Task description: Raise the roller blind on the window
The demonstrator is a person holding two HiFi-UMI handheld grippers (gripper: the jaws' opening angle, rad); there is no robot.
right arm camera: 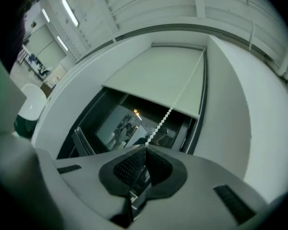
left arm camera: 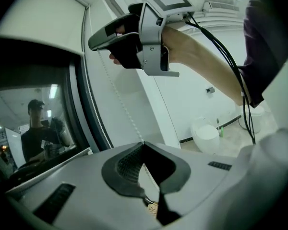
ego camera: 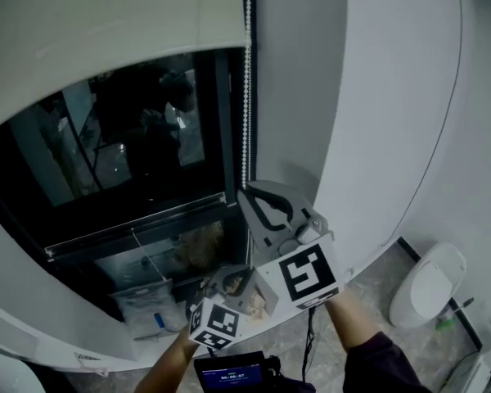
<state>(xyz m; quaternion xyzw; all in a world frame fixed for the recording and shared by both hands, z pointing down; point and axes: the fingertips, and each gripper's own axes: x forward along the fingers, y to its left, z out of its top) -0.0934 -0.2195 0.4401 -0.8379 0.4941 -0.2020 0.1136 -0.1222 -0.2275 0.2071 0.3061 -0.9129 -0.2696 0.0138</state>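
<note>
The roller blind [ego camera: 114,31] hangs over the upper part of the window [ego camera: 139,154], and the dark glass below it is uncovered, so I judge that the raising is partly done. The lower edge of the blind lies across the window from side to side, and the sheet can only travel up or down. The thing to hold is not the sheet but the bead chain [ego camera: 246,97], which hangs at the right edge of the window, just beside the frame, with its long axis running straight up and down. The right gripper [ego camera: 254,199] has its jaws pressed together on this chain; in the right gripper view the beads run from the jaw tips up toward the corner of the blind. The left gripper [ego camera: 227,283] is lower and nearer to the person. Its jaws also meet at the tips, and the chain seems to pass between them, so I believe it pinches the chain too. The chain is probably light, limp and a little slippery, because the beads are small and round. I think it is better to grip it firmly and pull along its own line, not sideways.
</note>
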